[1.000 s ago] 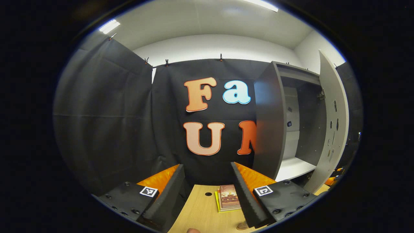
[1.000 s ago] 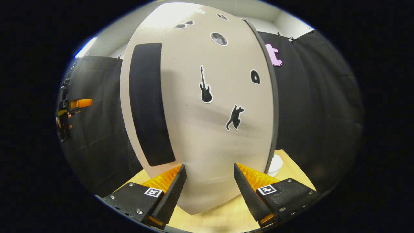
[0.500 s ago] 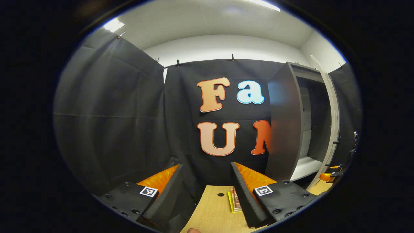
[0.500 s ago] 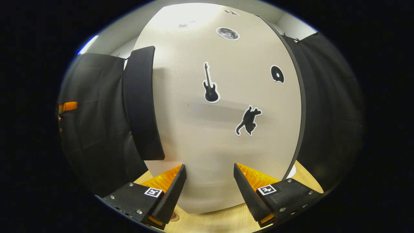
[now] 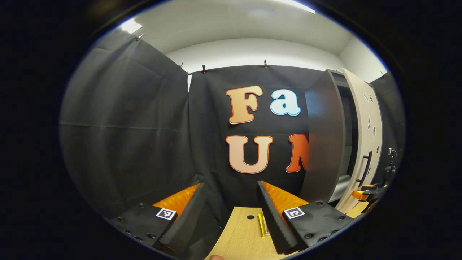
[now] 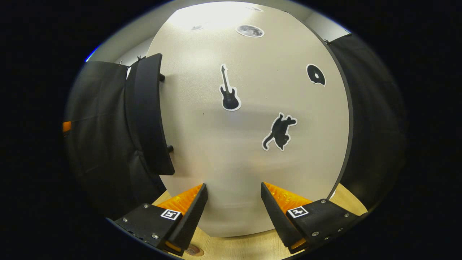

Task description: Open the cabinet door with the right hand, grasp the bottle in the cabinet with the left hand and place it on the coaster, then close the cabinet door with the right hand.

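The cabinet (image 5: 321, 144) stands at the right of the left gripper view, grey side panel toward me. Its beige door (image 5: 365, 119) is nearly shut, leaving a narrow dark gap. In the right gripper view the door's (image 6: 252, 144) outer face with black stickers is very close ahead, and its black bar handle (image 6: 148, 115) runs down the left edge. My right gripper (image 6: 232, 191) is open, fingertips at or almost at the door's lower part. My left gripper (image 5: 231, 202) is open and holds nothing, above the wooden table (image 5: 242, 234).
A thin book with a yellow edge (image 5: 261, 225) lies on the table, partly behind my left gripper's right finger. A small brown round thing (image 6: 195, 250) lies on the table below the right gripper. The right gripper's orange part (image 5: 361, 195) peeks out beside the door.
The door has swung from wide open to nearly shut, with the right gripper following close against its outer face. The cabinet has slid rightward in the left gripper view.
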Available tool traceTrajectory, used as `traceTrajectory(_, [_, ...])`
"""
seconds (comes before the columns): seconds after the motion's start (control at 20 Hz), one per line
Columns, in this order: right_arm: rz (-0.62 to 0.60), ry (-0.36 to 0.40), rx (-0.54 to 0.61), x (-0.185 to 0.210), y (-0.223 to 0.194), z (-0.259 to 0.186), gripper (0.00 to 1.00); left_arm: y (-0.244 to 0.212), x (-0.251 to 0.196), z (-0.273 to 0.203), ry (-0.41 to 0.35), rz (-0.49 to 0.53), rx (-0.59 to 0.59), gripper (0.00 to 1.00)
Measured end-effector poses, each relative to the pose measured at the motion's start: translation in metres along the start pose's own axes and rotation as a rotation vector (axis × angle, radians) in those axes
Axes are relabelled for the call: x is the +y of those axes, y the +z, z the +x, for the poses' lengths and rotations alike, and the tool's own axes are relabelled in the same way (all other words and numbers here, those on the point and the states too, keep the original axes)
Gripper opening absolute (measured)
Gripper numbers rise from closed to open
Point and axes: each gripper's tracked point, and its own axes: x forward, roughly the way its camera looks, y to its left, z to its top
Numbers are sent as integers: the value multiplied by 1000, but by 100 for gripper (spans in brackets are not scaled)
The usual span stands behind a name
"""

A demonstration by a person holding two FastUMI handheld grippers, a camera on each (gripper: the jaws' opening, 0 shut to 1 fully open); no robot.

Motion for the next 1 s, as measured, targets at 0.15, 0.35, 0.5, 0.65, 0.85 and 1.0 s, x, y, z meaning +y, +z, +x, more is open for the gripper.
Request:
traceTrajectory(0.15, [-6,-22,-6,0,0,1,92,-2,9,-1,9,-3,-2,93])
traceTrajectory(0.35, [-16,-43,-3,0,0,4,93,-6,21,1,23,-5,1,91])
traceTrajectory(0.5, [-32,-54,-1,0,-1,4,93,-8,27,1,32,-9,3,93])
traceTrajectory(0.65, [-45,-65,5,-1,-4,6,93,-10,32,3,39,-8,4,93])
traceTrajectory(0.85, [-75,-90,1,-1,-5,7,93,-14,36,4,44,-8,11,95])
traceTrajectory(1.0, [-91,-104,3,-1,-6,6,93,-19,39,4,50,-9,23,93])
